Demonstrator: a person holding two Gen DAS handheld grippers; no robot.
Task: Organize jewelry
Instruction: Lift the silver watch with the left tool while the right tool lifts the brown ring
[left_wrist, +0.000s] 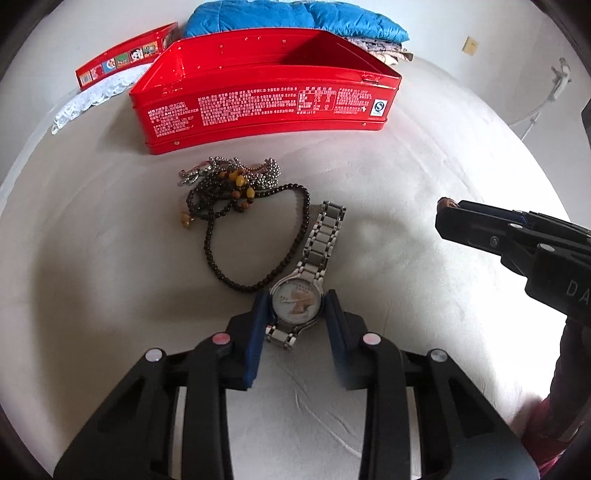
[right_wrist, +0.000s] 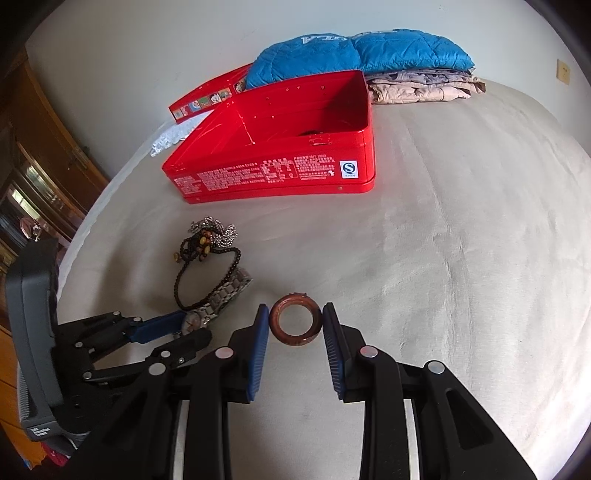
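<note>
Gripping a silver wristwatch (left_wrist: 297, 308) by its case, the left gripper (left_wrist: 295, 306) is pressing its blue fingers (left_wrist: 258, 332) against both sides of the round dial while the watch is lying on the pale bed cover (left_wrist: 424, 166). No earlier picture is at hand, so only the closed-in hold can be told. The metal link band is running away toward the far side, its end lying just beside a loop of dark bead necklace (left_wrist: 236, 236). Beyond that loop, a tangle of amber beads and silver ball chain (left_wrist: 236, 175) is sitting in a heap, near the front wall of an open red tin box (left_wrist: 258, 107).

The right gripper (right_wrist: 295, 321) is holding a brown ring-shaped bangle (right_wrist: 293, 319) between its blue fingers (right_wrist: 260, 339), narrowed onto its two sides, with the ring facing the camera. In the left wrist view this gripper is hanging at the right, clear of the watch and well apart from the box.

The box is standing with its printed white text facing near, and something dark is lying low in its far right corner, too small to name. Its red lid (left_wrist: 125, 55) is lying behind it on the left, on a white lace cloth (left_wrist: 92, 99). A folded blue quilted garment (right_wrist: 362, 55) is resting on beige folded clothes (right_wrist: 424, 88) on the far side of the bed, behind the box.
</note>
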